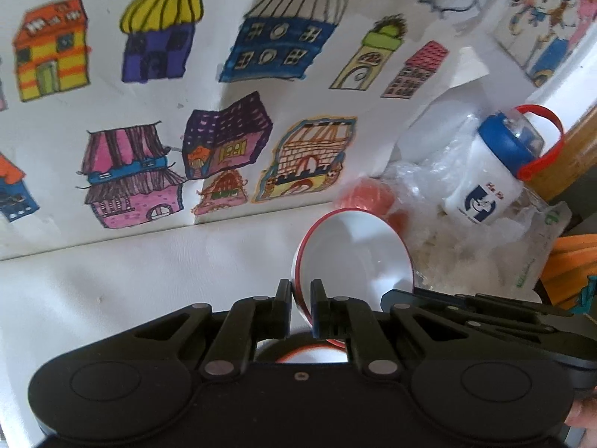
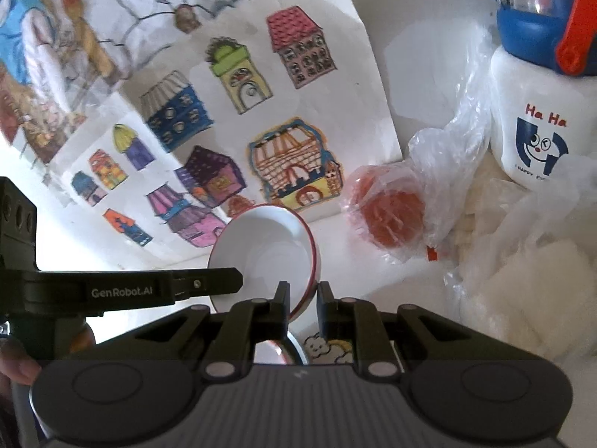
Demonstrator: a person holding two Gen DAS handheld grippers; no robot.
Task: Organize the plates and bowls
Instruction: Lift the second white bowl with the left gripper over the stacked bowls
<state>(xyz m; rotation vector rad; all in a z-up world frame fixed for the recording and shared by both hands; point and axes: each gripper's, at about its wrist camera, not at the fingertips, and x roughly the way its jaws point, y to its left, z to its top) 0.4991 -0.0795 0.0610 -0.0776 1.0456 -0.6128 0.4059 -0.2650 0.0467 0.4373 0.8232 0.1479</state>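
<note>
Bottle (image 2: 533,112), crumpled plastic bags (image 2: 459,142) and drawings (image 1: 168,93) crowd the held bowl (image 2: 261,254).

bottle (image 2: 533,112), bags (image 2: 466,156) block right; left clear.

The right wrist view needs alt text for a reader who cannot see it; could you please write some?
The right gripper pinches the rim of a red-rimmed white ceramic bowl, and the left gripper's fingers reach its opposite side. Behind are a sheet of coloured house drawings and a white bottle with blue lid.
</note>
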